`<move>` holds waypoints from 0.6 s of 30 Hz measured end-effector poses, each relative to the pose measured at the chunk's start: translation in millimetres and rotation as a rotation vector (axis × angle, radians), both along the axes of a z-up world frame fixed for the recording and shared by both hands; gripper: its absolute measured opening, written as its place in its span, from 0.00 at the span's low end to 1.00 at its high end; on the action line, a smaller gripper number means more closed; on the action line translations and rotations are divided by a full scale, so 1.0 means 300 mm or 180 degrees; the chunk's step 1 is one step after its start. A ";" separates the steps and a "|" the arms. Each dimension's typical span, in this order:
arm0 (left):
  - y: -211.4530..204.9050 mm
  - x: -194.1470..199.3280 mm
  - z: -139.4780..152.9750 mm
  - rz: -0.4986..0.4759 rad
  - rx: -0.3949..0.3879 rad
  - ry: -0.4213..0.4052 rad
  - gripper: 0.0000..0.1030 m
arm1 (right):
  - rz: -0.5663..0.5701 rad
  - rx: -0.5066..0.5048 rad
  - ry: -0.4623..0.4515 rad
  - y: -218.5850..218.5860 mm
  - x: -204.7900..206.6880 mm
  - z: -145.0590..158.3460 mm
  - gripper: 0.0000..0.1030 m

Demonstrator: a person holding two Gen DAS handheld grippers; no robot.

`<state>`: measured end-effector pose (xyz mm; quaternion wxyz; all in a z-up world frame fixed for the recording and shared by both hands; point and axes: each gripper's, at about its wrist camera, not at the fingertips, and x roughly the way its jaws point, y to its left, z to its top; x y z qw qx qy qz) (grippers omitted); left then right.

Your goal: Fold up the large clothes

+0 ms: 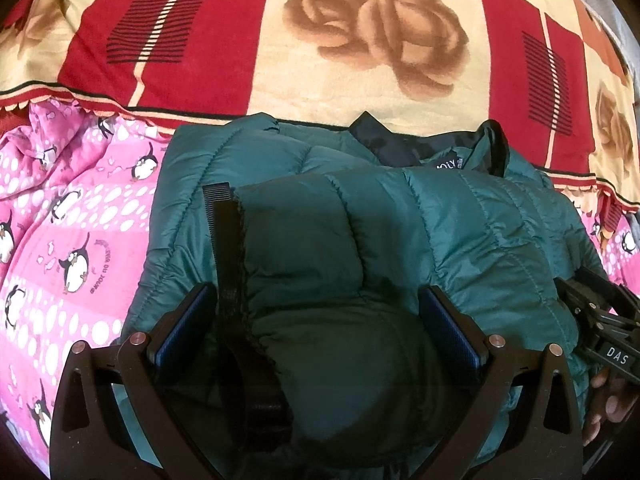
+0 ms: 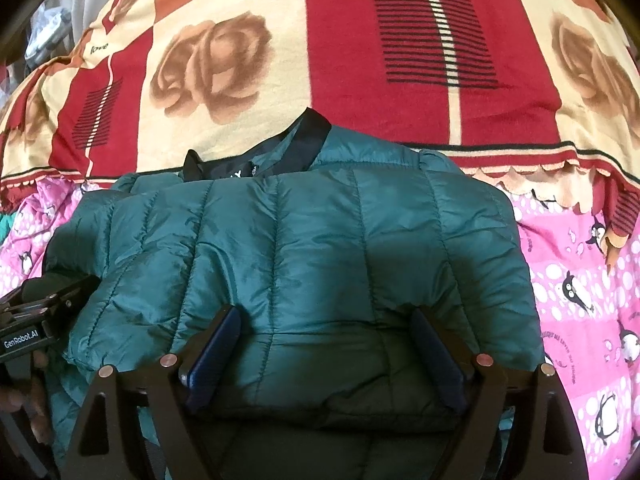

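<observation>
Left wrist view: both grippers' jaws stand wide over a folded green puffer jacket (image 1: 460, 216) on a bed.

I see a bed covered by a pink sheet (image 1: 60, 248) printed with penguins and white dots. Over its far part lies a blanket (image 1: 360, 40) in red and cream squares with brown roses, its scalloped edge overlapping the sheet. On the sheet, just at that edge, lies a green quilted jacket (image 2: 304, 240), folded on itself, its dark collar resting on the blanket.
</observation>
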<state>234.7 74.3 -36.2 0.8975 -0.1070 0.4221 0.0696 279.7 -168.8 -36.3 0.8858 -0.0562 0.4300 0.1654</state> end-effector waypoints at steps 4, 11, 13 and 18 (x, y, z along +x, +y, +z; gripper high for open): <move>0.000 0.001 0.000 0.0000 -0.0005 -0.0004 1.00 | -0.0004 -0.0010 0.0014 -0.001 0.003 -0.004 0.85; 0.012 -0.017 0.032 -0.0021 -0.0090 -0.0049 0.99 | -0.0036 0.0069 -0.0041 -0.014 -0.002 0.025 0.84; 0.024 -0.040 0.051 0.0017 -0.0132 -0.0069 0.99 | -0.0132 0.0116 -0.0145 -0.034 -0.016 0.064 0.84; 0.053 -0.152 0.119 0.0102 -0.0263 -0.0185 0.99 | -0.0234 0.0118 -0.0426 -0.115 -0.121 0.189 0.84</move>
